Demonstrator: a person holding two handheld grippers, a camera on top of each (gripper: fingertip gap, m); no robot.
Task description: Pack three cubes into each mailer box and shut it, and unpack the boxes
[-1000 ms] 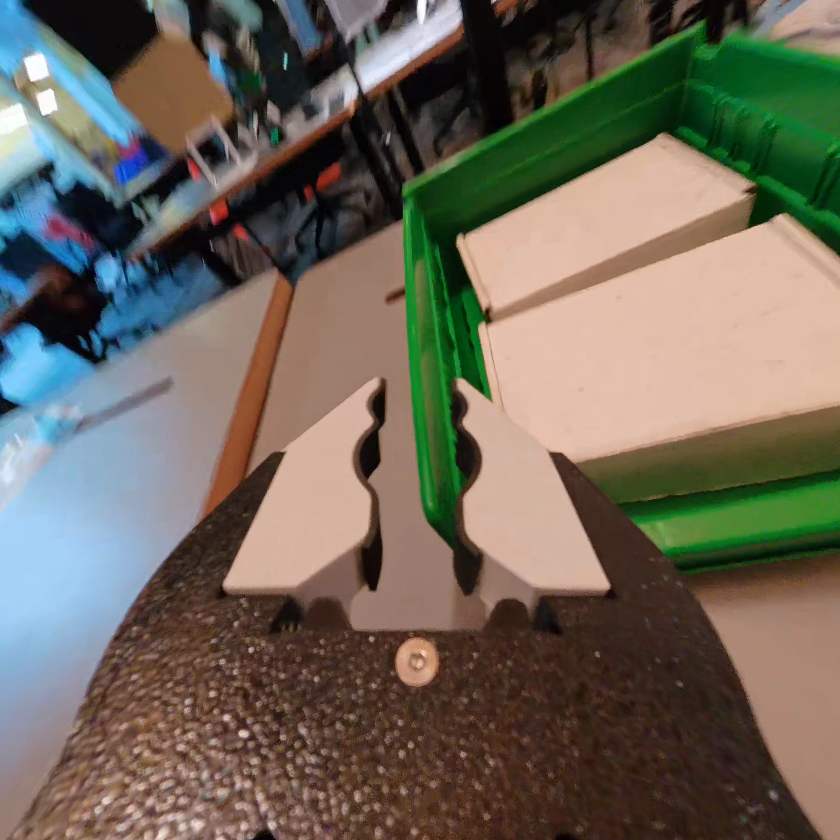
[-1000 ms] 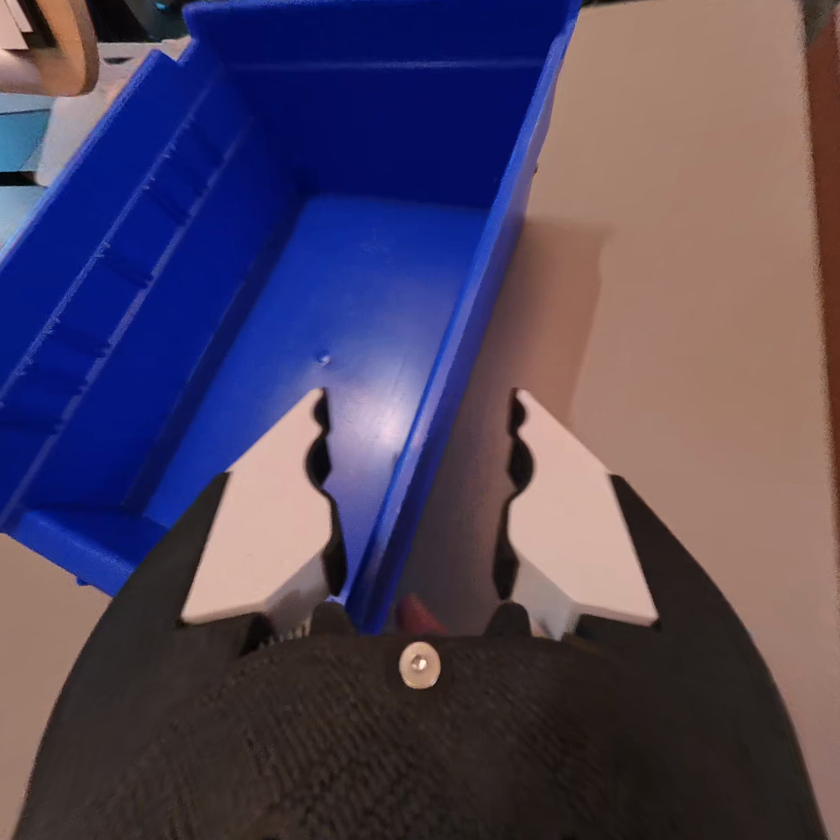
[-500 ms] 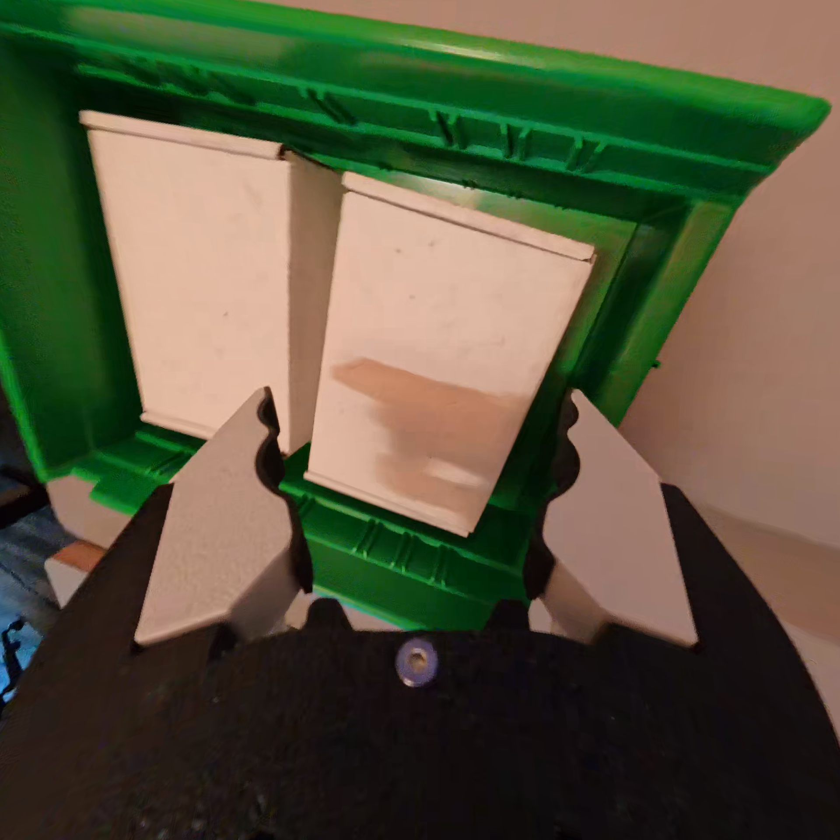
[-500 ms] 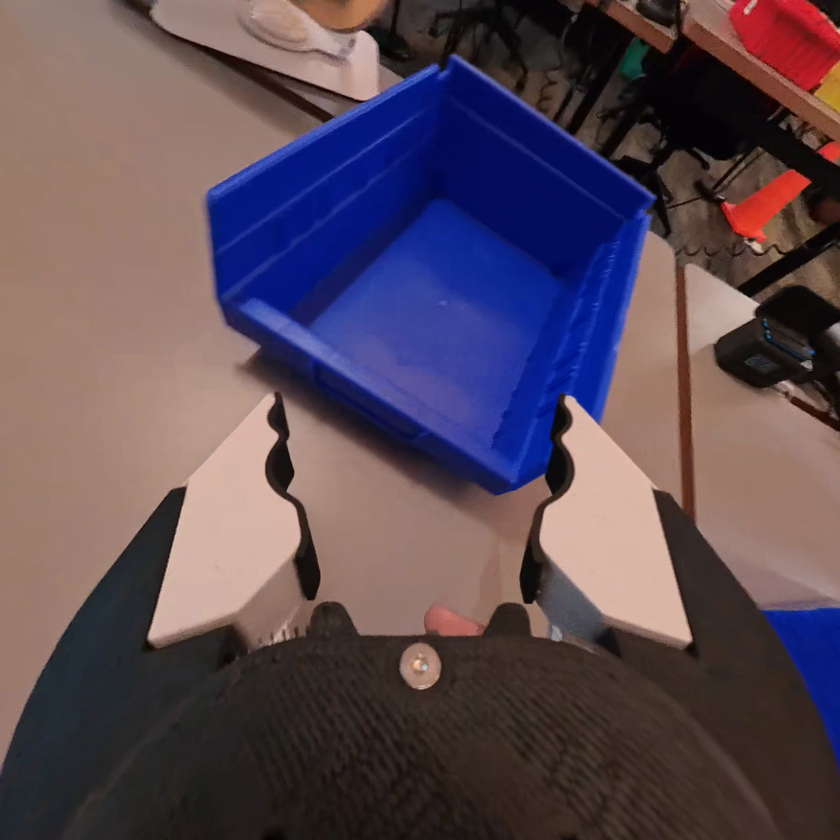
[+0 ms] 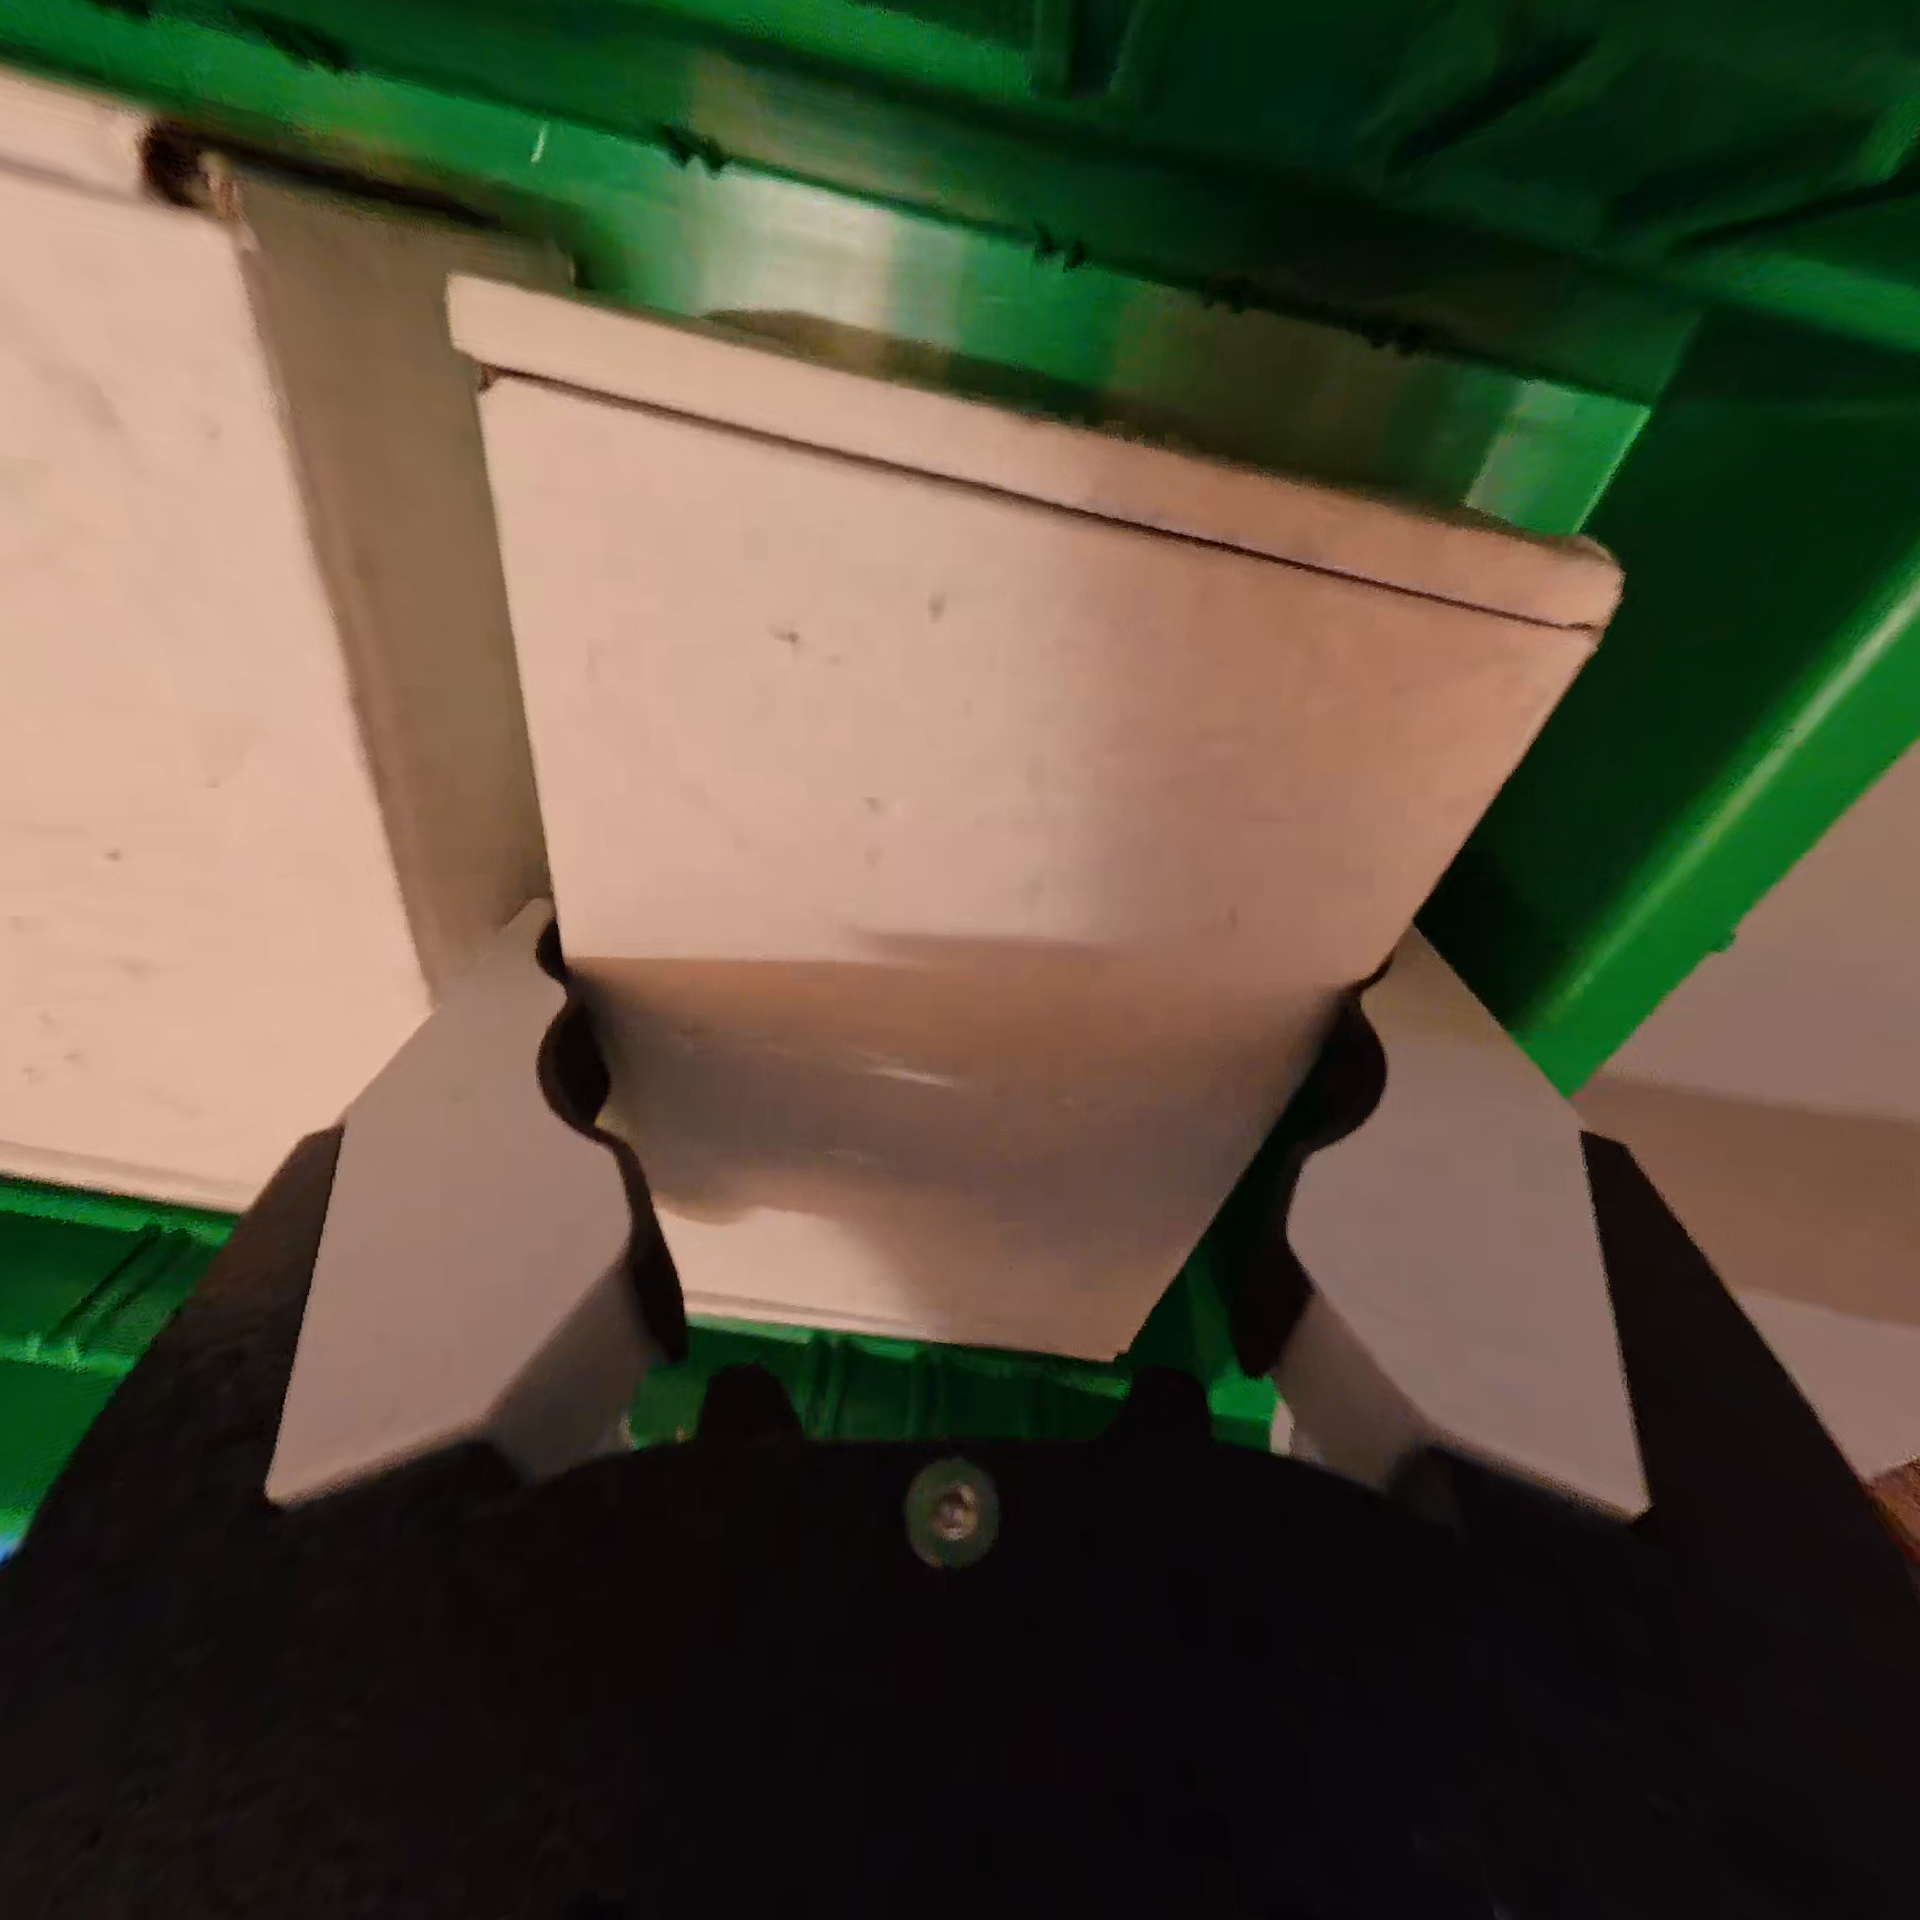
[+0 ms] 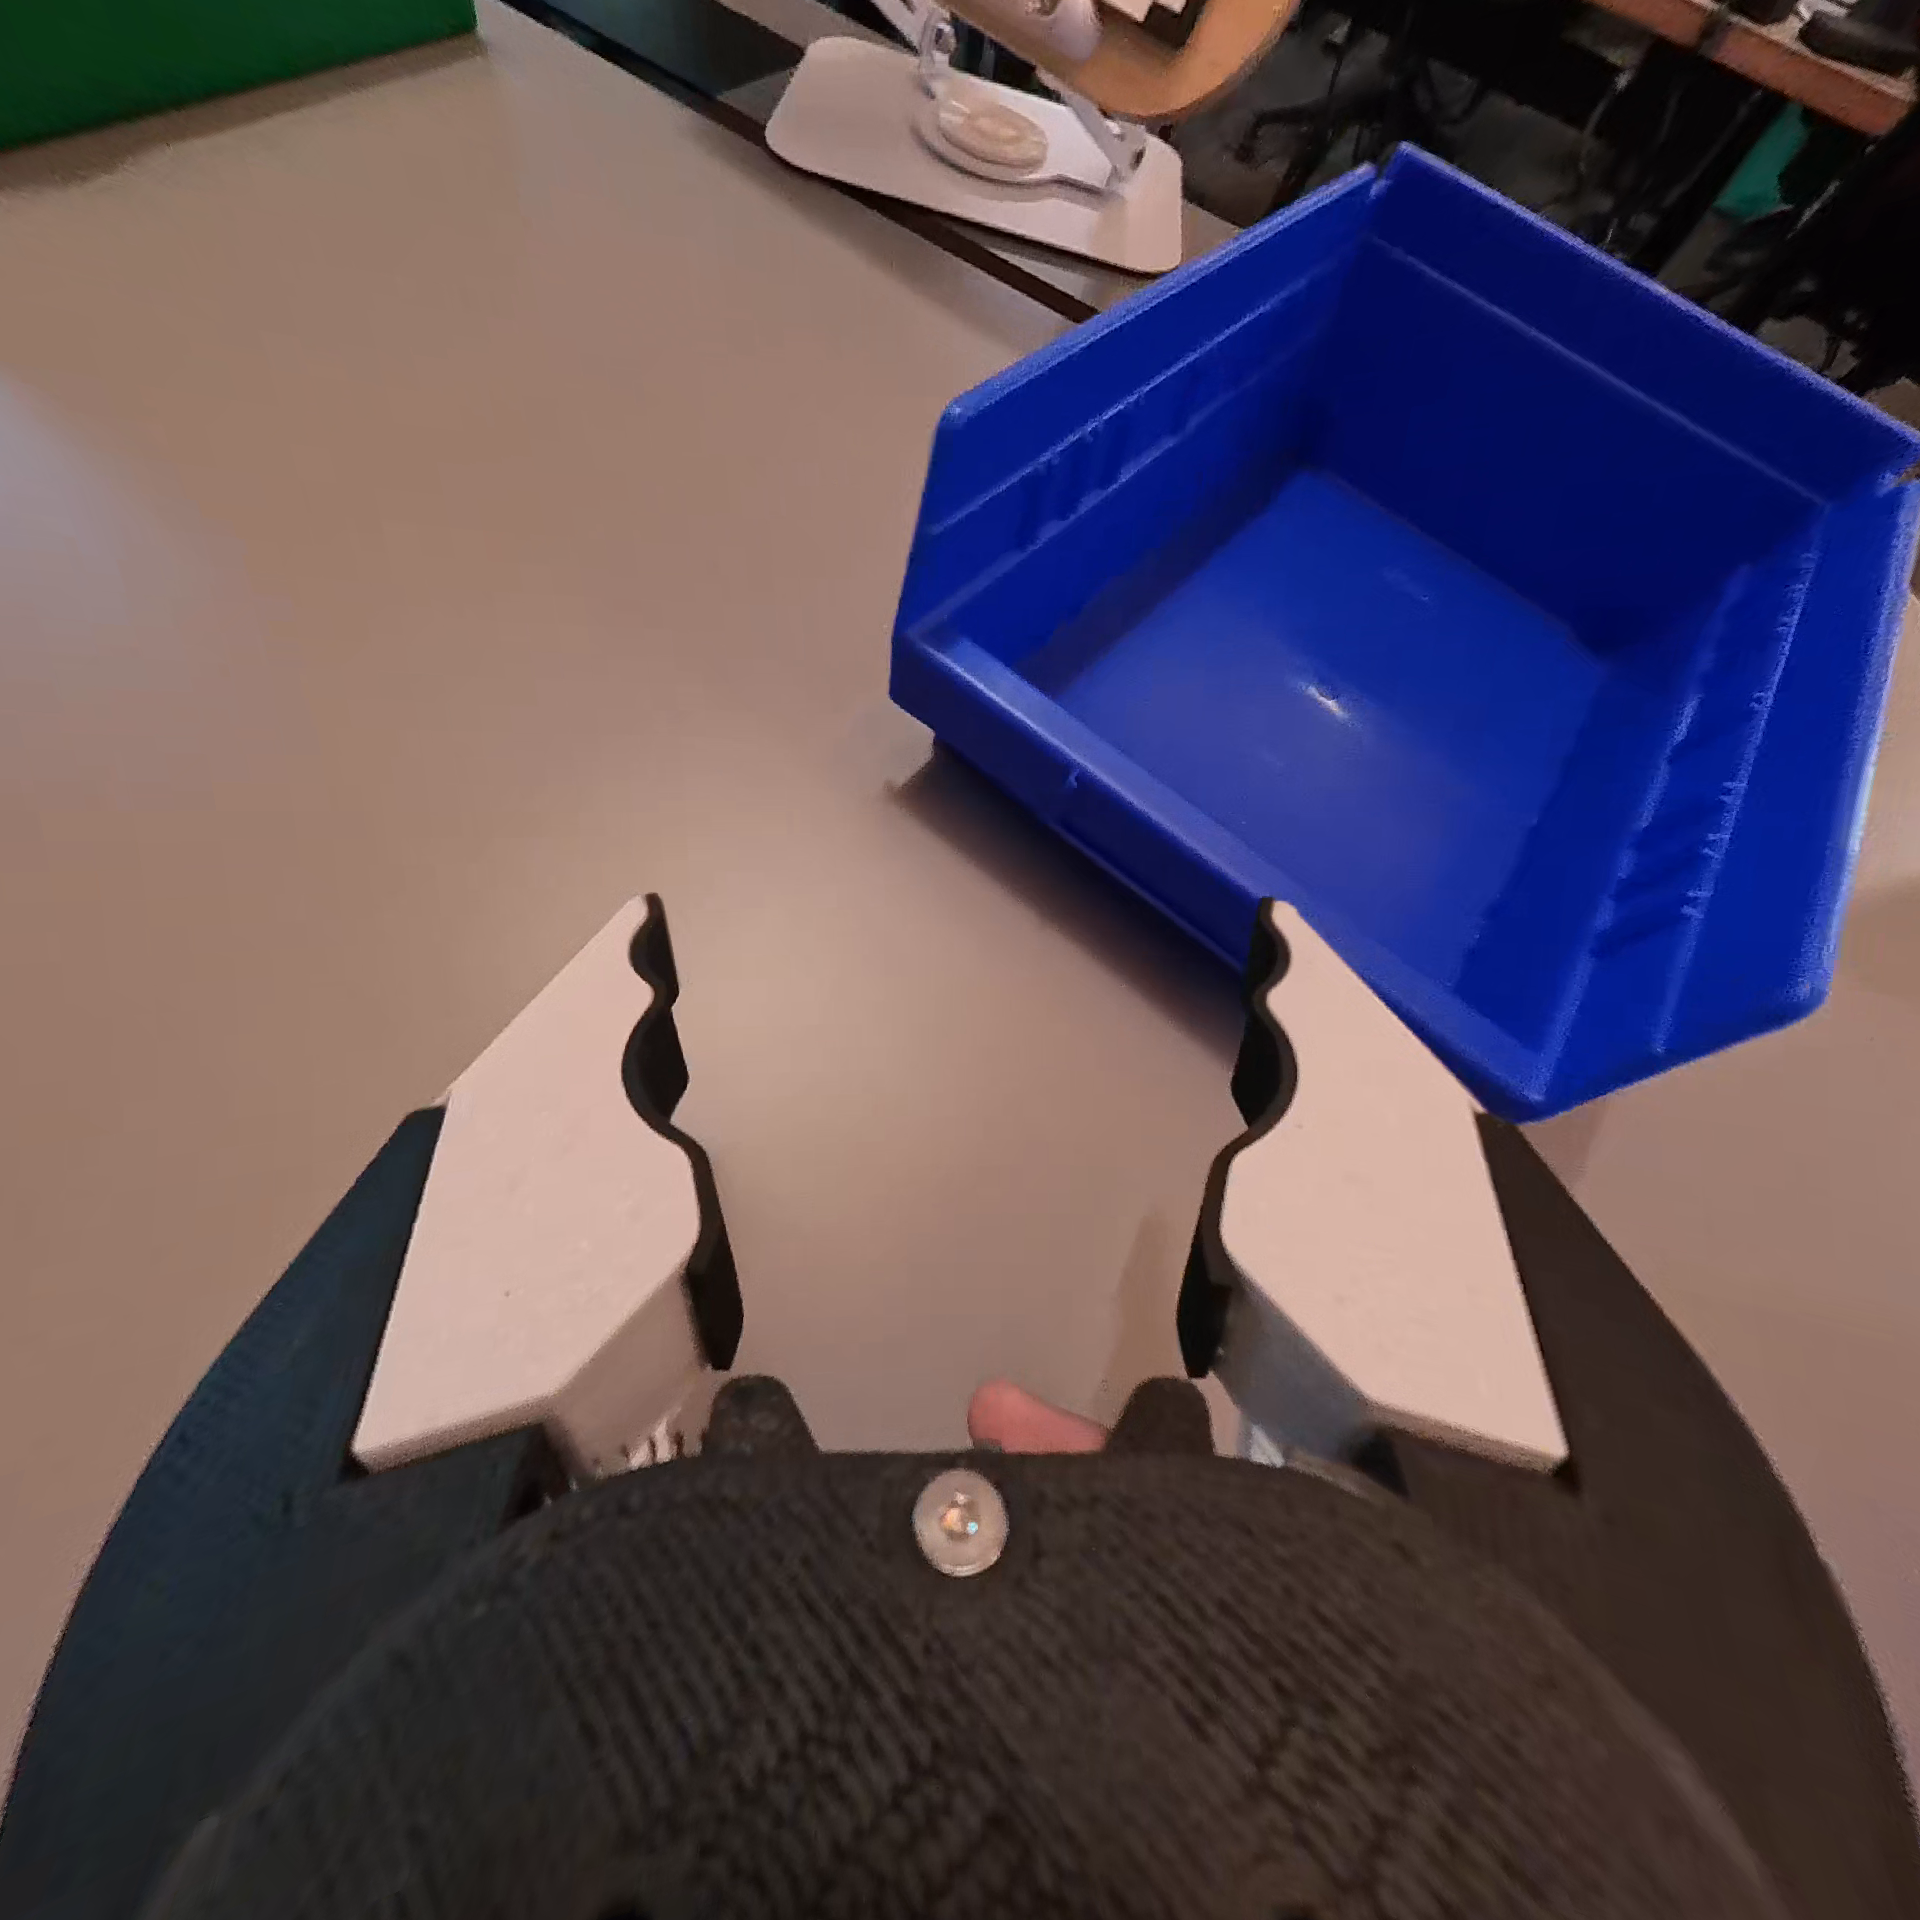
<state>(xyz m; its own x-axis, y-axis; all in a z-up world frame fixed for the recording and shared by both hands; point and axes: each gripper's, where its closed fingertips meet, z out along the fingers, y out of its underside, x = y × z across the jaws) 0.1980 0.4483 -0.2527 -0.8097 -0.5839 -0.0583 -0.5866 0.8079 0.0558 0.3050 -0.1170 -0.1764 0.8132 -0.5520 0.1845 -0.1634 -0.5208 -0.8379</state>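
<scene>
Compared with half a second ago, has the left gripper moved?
Yes. The left gripper has advanced into the green plastic bin; its fingers now straddle the right-hand white cardboard mailer box.

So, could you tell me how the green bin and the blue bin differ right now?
The green bin holds two closed white mailer boxes side by side; the blue bin holds nothing. The left gripper is down in the green bin, its open fingers straddling the right-hand box; the right gripper hangs open over bare table, beside the blue bin. Both are open-topped plastic bins.
</scene>
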